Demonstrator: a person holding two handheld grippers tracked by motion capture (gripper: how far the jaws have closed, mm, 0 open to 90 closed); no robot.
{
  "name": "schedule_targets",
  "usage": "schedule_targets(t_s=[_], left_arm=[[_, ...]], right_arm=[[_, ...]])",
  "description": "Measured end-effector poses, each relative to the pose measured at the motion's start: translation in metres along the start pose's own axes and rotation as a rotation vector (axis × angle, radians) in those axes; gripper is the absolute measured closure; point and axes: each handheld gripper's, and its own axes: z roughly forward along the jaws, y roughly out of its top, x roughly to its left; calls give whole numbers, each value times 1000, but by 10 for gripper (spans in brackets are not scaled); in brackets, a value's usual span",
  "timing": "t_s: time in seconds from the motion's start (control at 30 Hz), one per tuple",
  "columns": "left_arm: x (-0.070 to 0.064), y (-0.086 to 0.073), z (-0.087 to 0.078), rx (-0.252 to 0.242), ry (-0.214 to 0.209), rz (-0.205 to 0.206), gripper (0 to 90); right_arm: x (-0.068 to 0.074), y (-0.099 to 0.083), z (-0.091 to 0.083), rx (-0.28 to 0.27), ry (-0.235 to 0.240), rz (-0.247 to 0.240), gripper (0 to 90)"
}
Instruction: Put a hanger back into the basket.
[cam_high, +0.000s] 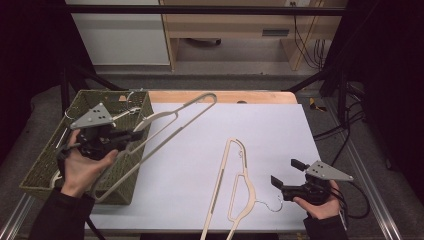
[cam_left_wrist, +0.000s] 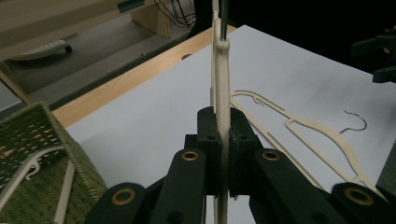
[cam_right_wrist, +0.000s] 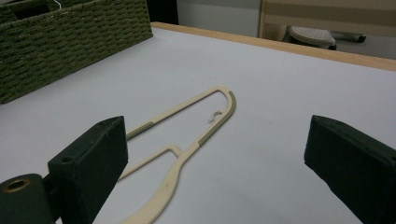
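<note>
My left gripper (cam_high: 134, 133) is shut on a beige plastic hanger (cam_high: 176, 111), which it holds raised and tilted, one end over the green woven basket (cam_high: 42, 167) and the other out over the table. In the left gripper view the jaws (cam_left_wrist: 223, 122) pinch the thin edge of that hanger (cam_left_wrist: 221, 70). A second beige hanger (cam_high: 247, 187) with a wire hook lies flat on the white table top (cam_high: 190, 170). My right gripper (cam_high: 286, 172) is open just right of it, low over the table. The right gripper (cam_right_wrist: 219, 158) looks along the flat hanger (cam_right_wrist: 205, 126) from its wider end.
The basket (cam_left_wrist: 42, 154) stands at the table's left edge and holds another pale hanger (cam_left_wrist: 32, 169). The basket's woven wall (cam_right_wrist: 70, 37) lies far beyond the right gripper. A wooden strip (cam_high: 225, 96) edges the table's far side. Cables trail at the right.
</note>
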Motion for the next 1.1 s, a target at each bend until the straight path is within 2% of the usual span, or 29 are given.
schedule_targets(t_s=[0.1,0.23,0.43,0.77,1.1], left_arm=[[15,3,-10,-6,24,-2,858],[38,2,-21,-12,29,-12,857],[72,-12,-33,-3,68,-38,858],[110,-37,-48,-4,114,-68,858],[139,-63,-55,19,181,-99,858]], right_arm=[[0,0,1,3,-2,-5,68],[0,-1,2,8,-1,-6,68],[-1,0,1,1,-5,-6,65],[-2,-3,4,16,-3,-11,61],[-2,-2,2,7,-6,-6,61]])
